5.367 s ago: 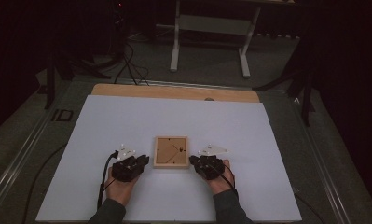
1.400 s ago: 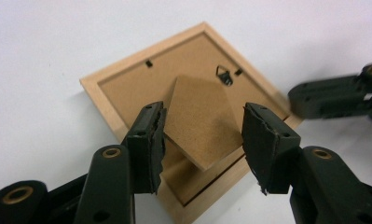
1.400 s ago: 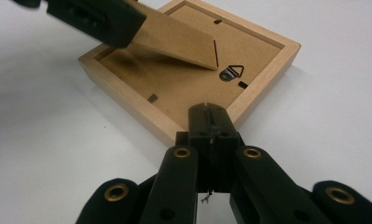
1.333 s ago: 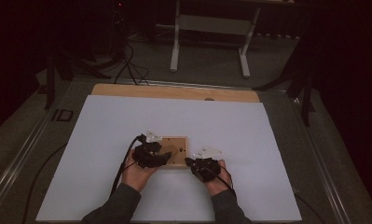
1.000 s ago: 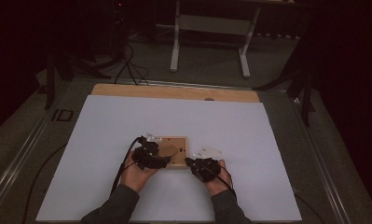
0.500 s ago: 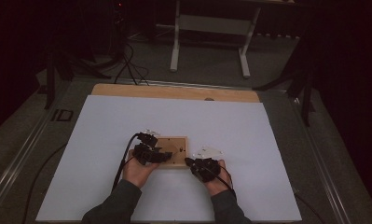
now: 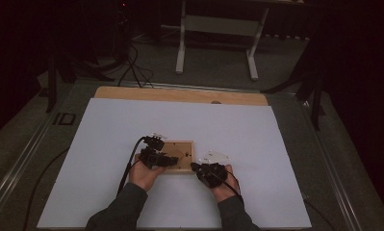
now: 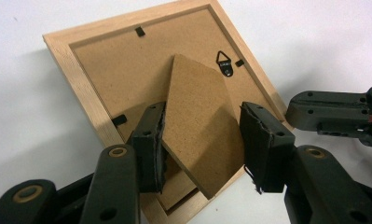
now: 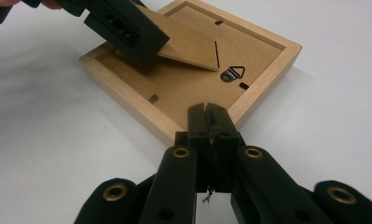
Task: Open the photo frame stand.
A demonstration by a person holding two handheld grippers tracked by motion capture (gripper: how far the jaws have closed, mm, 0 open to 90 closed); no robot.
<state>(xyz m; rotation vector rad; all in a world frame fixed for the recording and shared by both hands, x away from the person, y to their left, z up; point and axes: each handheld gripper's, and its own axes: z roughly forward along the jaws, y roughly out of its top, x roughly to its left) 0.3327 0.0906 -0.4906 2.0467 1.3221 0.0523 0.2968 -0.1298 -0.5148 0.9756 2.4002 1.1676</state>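
A light wooden picture frame (image 7: 184, 150) lies face down on the white table top (image 7: 237, 130). Its brown backing carries a cardboard stand (image 8: 197, 126) and a small metal hanger (image 8: 224, 63). My left gripper (image 8: 204, 140) reaches over the frame's left edge, its pads against the two side edges of the stand, which tilts up off the backing (image 9: 188, 44). My right gripper (image 9: 210, 116) is shut with nothing in it, and its tip rests against the frame's near rim (image 9: 127, 88). In the high view both grippers (image 7: 168, 160) (image 7: 195, 167) sit at the frame's near side.
A bare wooden strip (image 7: 180, 95) runs along the table's far edge. Beyond it stand a white metal stand (image 7: 213, 29) and cables on a dark floor. Black cables trail from both grippers toward the person.
My left gripper has moved from the left of the frame onto its back and over the stand. Over the last second it barely shifts. The right gripper stays by the frame.
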